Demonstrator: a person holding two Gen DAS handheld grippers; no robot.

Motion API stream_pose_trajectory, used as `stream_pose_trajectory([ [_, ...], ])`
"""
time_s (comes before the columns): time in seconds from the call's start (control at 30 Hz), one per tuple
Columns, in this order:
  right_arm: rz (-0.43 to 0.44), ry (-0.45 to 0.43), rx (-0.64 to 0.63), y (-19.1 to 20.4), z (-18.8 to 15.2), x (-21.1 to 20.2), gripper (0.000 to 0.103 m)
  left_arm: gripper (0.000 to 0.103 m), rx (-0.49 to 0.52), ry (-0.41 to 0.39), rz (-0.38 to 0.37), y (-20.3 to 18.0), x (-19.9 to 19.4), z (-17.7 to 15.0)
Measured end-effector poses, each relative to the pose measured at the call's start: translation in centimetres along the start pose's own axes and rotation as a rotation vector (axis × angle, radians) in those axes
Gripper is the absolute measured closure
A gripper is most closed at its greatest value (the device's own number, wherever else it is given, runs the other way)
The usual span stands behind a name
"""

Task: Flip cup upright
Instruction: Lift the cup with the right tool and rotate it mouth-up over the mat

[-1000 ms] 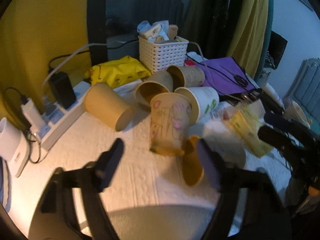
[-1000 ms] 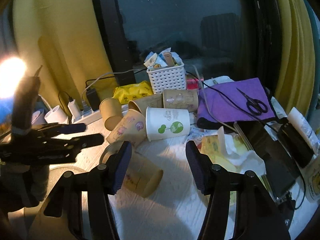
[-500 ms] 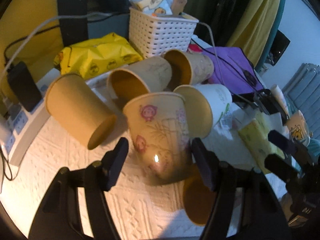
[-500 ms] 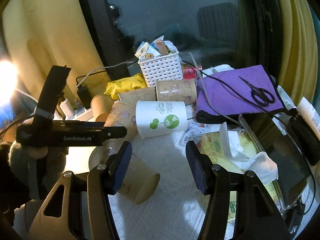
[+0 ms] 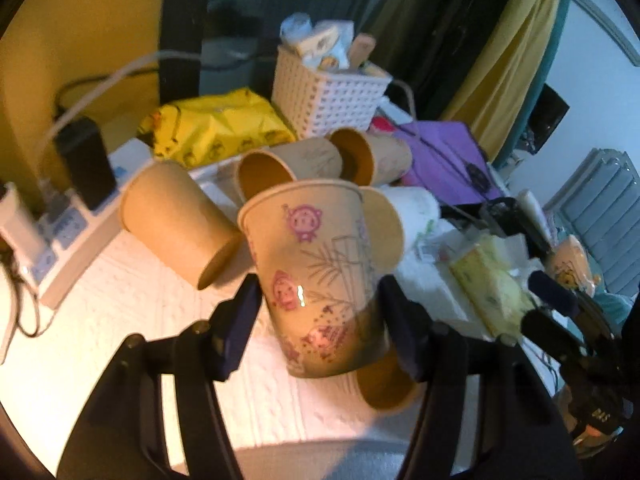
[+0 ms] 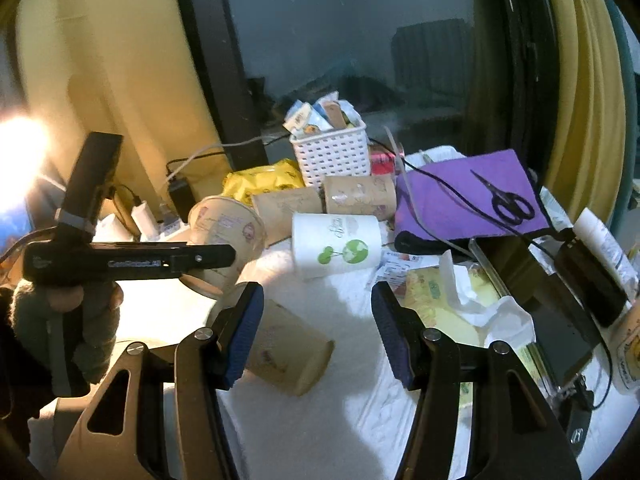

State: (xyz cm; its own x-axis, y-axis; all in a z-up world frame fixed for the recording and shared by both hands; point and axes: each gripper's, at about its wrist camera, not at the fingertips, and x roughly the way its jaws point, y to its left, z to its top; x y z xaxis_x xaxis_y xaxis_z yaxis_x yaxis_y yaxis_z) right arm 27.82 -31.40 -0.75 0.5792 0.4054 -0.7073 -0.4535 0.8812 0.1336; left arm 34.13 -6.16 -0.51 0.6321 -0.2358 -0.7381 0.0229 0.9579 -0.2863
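My left gripper [image 5: 320,320] is shut on a tan paper cup printed with pink pigs [image 5: 316,276]. The cup is mouth up, a little tilted, and held above the white cloth. It also shows in the right wrist view [image 6: 226,236], between the left gripper's fingers [image 6: 200,258]. A plain tan cup [image 6: 288,346] lies on its side just below and ahead of my right gripper [image 6: 316,328], which is open and empty. Several more cups lie on their sides behind: a white one with a green tree [image 6: 336,246] and brown ones [image 5: 176,216].
A white basket [image 5: 328,92] with packets, a yellow bag [image 5: 216,128], a power strip with chargers [image 5: 68,216] and a purple cloth with scissors [image 6: 472,196] crowd the back. Tissues and a yellow pack [image 6: 456,296] lie at the right.
My left gripper closed in on the pig cup, took hold of it and lifted it, mouth up. The right gripper drifted slightly closer to the lying tan cup.
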Motion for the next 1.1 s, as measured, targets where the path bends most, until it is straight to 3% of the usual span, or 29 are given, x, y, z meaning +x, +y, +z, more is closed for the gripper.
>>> stream_pose_trajectory([
  [0.33, -0.022, -0.028, -0.053, 4.6, -1.1, -4.1, 0.043, 0.041, 0.08, -0.133, -0.014, -1.2, -8.3, -4.8],
  [0.47, -0.026, -0.032, -0.072, 6.7, -2.1, -5.7, 0.043, 0.041, 0.116, -0.16, -0.032, -1.5, -10.8, -8.1],
  [0.77, -0.01, -0.002, -0.111, 10.9, -4.9, -8.1, 0.043, 0.041, 0.234, -0.231, 0.016, -2.0, -15.1, -15.6],
  [0.9, -0.013, 0.006, -0.134, 12.6, -6.6, -9.3, 0.043, 0.041, 0.229, -0.296, 0.021, -1.6, -16.8, -20.0],
  [1.1, 0.077, 0.031, -0.13, 14.6, -8.7, -11.1, 0.043, 0.041, 0.283, -0.41, 0.054, -1.8, -19.2, -25.0],
])
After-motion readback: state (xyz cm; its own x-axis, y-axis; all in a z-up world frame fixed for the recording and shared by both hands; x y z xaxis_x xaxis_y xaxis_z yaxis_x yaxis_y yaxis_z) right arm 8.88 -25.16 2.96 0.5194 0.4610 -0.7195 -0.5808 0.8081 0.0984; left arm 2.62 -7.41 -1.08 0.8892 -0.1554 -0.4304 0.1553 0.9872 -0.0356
